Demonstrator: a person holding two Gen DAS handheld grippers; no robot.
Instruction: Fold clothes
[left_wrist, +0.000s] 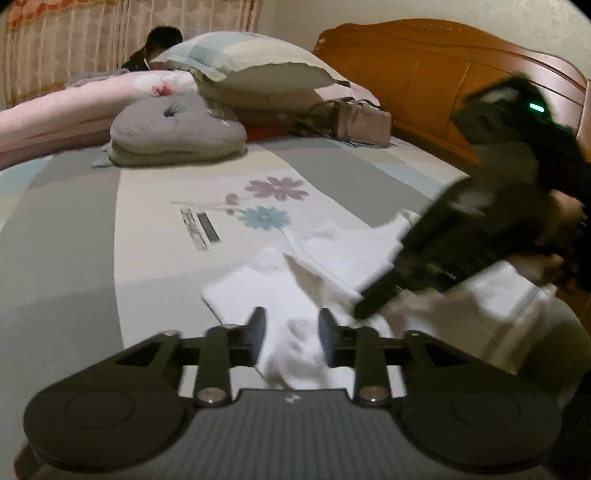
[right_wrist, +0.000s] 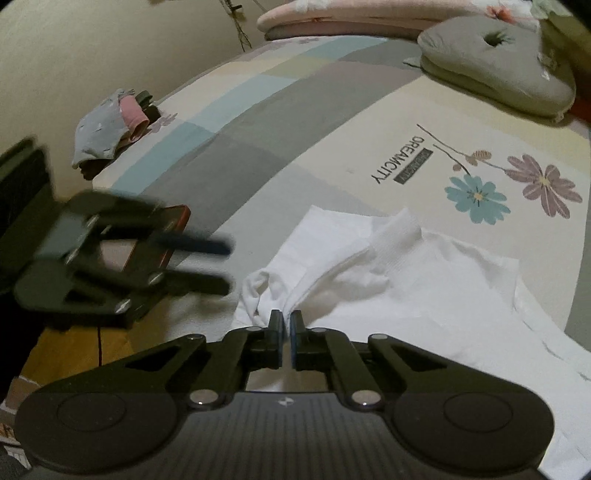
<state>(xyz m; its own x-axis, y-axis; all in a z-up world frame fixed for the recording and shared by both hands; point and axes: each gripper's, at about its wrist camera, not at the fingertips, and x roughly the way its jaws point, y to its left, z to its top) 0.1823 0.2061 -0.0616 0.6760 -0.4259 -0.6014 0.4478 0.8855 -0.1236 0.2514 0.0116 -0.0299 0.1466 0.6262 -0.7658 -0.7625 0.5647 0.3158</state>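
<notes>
White garment (right_wrist: 373, 280): lies rumpled and partly folded on the bed, spread ahead of both sets of jaws; its ribbed collar (right_wrist: 399, 229) stands up beyond the right jaws, slightly to their right.
Bedspread (right_wrist: 280, 122): grey, cream and blue blocks under the garment, with printed flowers (right_wrist: 513, 192) and the word DREAMCITY further out from the right jaws.
Headboard (left_wrist: 436, 70): brown wood, far ahead and right of the left jaws.
Pillows (left_wrist: 251, 66): stacked far beyond the left jaws, with a grey cushion (left_wrist: 173, 125) lying in front of them, nearer the jaws.
Right gripper (right_wrist: 287, 321): jaws closed to a thin slit, pinching a bunched fold of the white garment at their tips; in the left wrist view it comes in blurred from the right (left_wrist: 373, 299).
Left gripper (left_wrist: 291, 328): jaws partly apart, white cloth lying in the gap between them, pads not pressing on it; in the right wrist view it shows blurred, left of the right jaws (right_wrist: 225, 266).
Small clothes pile (right_wrist: 110, 133): grey and pink, at the bed's edge, far ahead and left of the right jaws.
Phone (right_wrist: 159, 240): red-edged, partly behind the blurred left gripper.
</notes>
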